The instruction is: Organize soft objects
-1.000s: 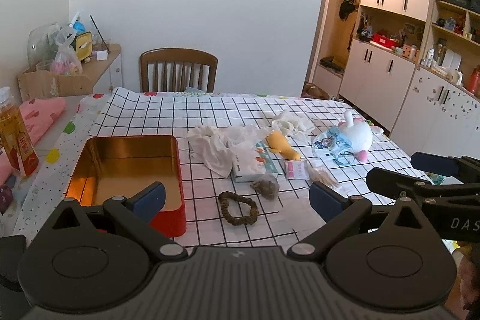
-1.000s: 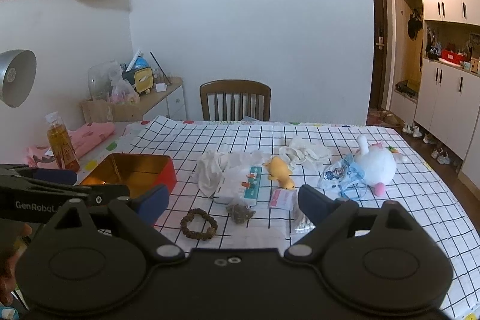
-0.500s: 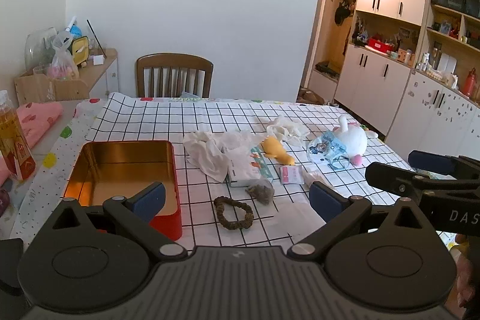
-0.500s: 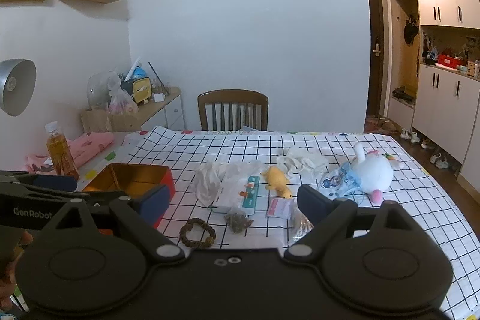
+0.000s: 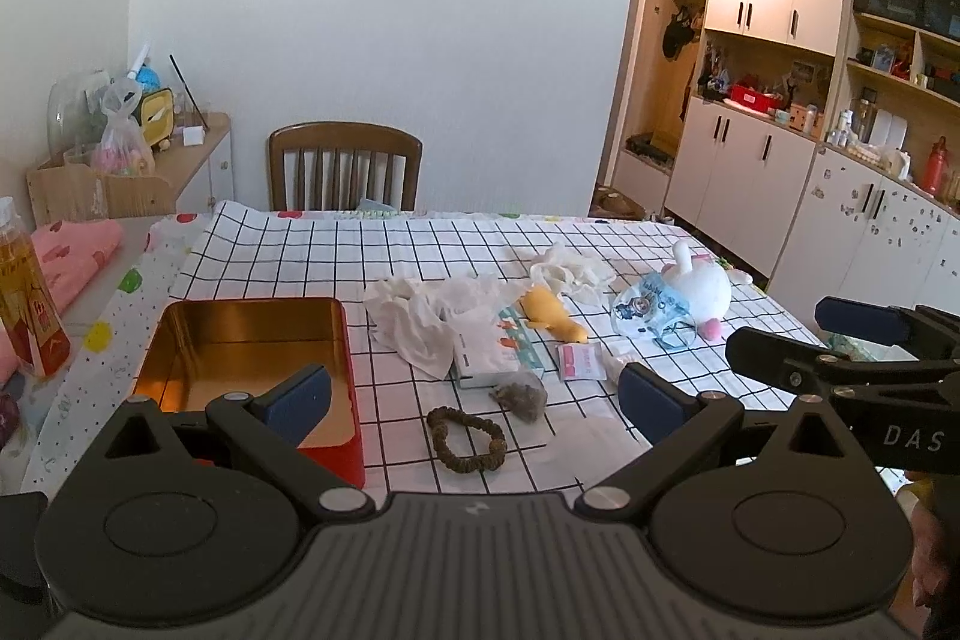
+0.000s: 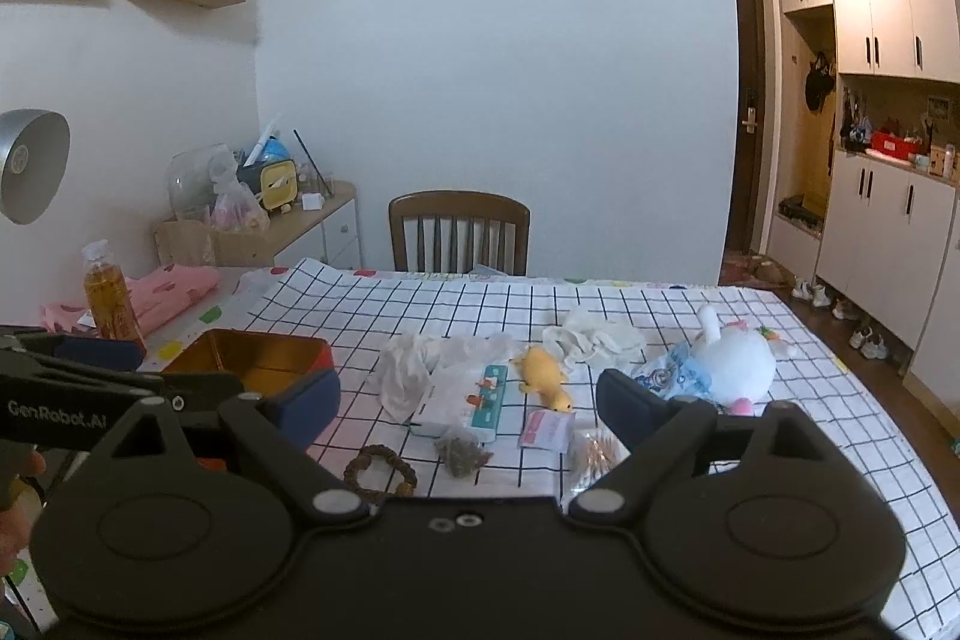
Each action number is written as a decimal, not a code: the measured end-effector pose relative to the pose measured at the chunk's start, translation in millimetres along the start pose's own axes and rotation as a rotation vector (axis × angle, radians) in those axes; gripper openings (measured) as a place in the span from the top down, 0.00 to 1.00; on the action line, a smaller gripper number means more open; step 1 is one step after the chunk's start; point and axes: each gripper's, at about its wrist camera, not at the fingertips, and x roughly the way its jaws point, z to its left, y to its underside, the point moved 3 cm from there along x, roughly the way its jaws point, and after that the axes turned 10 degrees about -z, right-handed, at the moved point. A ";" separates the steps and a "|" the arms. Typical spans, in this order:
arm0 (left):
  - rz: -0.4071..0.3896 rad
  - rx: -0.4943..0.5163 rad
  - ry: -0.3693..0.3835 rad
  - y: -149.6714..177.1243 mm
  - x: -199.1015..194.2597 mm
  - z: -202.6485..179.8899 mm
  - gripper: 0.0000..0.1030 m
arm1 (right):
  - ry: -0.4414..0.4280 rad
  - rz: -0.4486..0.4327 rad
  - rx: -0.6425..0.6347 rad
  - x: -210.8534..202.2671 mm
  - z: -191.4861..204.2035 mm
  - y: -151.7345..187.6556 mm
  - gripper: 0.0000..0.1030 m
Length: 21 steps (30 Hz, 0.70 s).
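On the checked tablecloth lie a white plush toy (image 5: 699,289) (image 6: 735,361), a yellow plush duck (image 5: 549,316) (image 6: 543,370), a crumpled white cloth (image 5: 420,316) (image 6: 408,370), a second white cloth (image 5: 570,271) (image 6: 594,337) and a brown bead ring (image 5: 467,439) (image 6: 379,472). An open red tin (image 5: 354,418) (image 6: 321,355) with a gold inside stands at the left. My left gripper (image 5: 474,397) is open above the near table edge, holding nothing. My right gripper (image 6: 471,403) is open too, with nothing between its fingers.
A tissue pack (image 5: 498,352) (image 6: 474,400), a small dark sachet (image 5: 519,394), a pink packet (image 5: 579,361) and a clear bag (image 6: 591,451) lie mid-table. A juice bottle (image 5: 24,298) and pink cloth (image 5: 72,250) sit left. A wooden chair (image 5: 345,172) stands behind.
Both views have tilted up a little, so the table items sit lower in frame. Nothing on the table has moved and both grippers stay open.
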 end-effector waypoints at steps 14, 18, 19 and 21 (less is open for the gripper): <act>-0.013 0.022 0.042 -1.6 9.8 -4.2 0.00 | 0.014 -0.010 -0.015 -3.1 1.0 3.5 0.10; 0.007 0.031 0.035 0.3 19.9 -6.4 0.00 | 0.024 0.003 -0.001 1.8 -5.1 6.6 0.10; 0.011 0.026 0.033 0.8 22.8 -6.1 0.00 | 0.024 0.008 0.001 3.8 -6.7 7.7 0.10; 0.018 0.018 0.029 1.0 29.2 -5.7 0.00 | 0.023 0.017 0.001 7.7 -9.0 10.5 0.10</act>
